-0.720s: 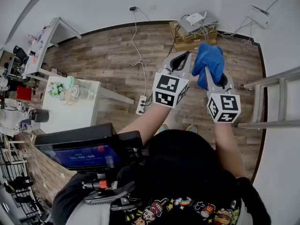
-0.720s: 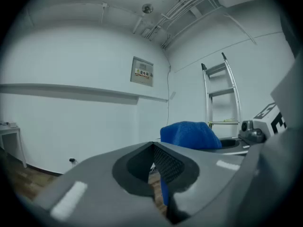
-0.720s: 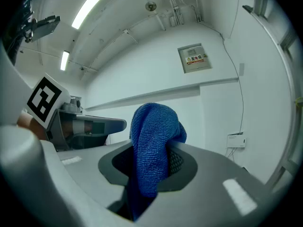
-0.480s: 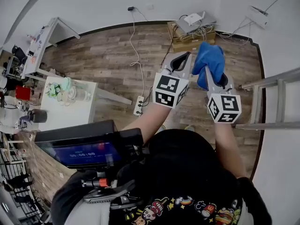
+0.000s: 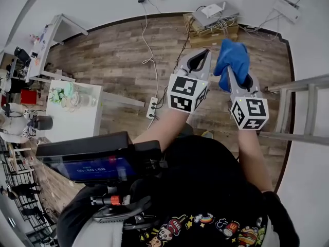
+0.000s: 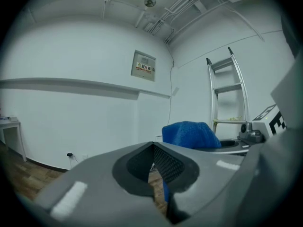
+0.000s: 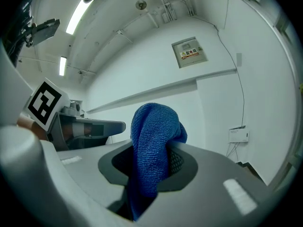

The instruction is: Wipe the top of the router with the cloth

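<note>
The white router [image 5: 212, 9] lies on a grey unit on top of cardboard boxes [image 5: 211, 31] by the far wall. Both grippers are held up in the air in front of me, well short of it. My right gripper [image 5: 230, 71] is shut on the blue cloth [image 5: 232, 60], which bunches up above its jaws. In the right gripper view the cloth [image 7: 154, 136] hangs through the closed right gripper [image 7: 156, 161]. My left gripper [image 5: 202, 53] is shut with nothing in it, its tips meeting in the left gripper view [image 6: 152, 148], where the cloth [image 6: 189, 134] shows just beyond.
An aluminium ladder [image 5: 298, 112] leans at the right. A white table [image 5: 72, 120] with small items stands at the left. A power strip [image 5: 152, 108] and cables lie on the wooden floor. A white box [image 5: 284, 6] is fixed to the wall.
Both grippers have shifted slightly farther out toward the router's corner. The cloth stays held in the right gripper, and the left stays shut.
</note>
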`<state>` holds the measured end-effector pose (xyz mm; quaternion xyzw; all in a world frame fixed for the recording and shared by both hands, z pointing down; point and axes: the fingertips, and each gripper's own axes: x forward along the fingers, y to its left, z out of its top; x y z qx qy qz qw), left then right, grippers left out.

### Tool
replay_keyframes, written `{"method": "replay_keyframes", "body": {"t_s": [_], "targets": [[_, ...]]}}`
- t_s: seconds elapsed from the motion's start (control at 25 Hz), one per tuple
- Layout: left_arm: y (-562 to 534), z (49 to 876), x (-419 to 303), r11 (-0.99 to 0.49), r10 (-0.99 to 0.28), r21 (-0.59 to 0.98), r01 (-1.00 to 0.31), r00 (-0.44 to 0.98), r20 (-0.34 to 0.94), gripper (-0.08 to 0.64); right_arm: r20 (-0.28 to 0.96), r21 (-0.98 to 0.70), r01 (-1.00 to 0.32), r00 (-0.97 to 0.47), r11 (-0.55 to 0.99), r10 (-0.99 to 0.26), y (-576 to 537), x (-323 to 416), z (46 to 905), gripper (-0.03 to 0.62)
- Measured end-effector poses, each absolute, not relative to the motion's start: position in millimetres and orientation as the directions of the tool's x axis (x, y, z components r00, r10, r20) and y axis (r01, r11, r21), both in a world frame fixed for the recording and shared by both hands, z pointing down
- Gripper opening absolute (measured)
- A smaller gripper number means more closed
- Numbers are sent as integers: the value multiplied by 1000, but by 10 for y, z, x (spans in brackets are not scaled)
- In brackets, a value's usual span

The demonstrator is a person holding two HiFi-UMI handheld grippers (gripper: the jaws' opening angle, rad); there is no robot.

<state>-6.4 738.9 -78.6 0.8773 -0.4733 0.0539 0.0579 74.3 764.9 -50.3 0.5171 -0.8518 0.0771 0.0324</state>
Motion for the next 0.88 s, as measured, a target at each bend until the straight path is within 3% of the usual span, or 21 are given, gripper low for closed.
{"method": "replay_keyframes", "body": {"t_s": [0.36,0.88], "targets": [[6335,-383,-461,-521,-830,110,-846,533,166,0,191,-101,-885,-465,454,-864,6695,513,-112,123],[2542,-203,-1029,-681,-687,168,-713,701,189,2,287,-104,-949,-314,297,-905,3144,-316,105,123]]}}
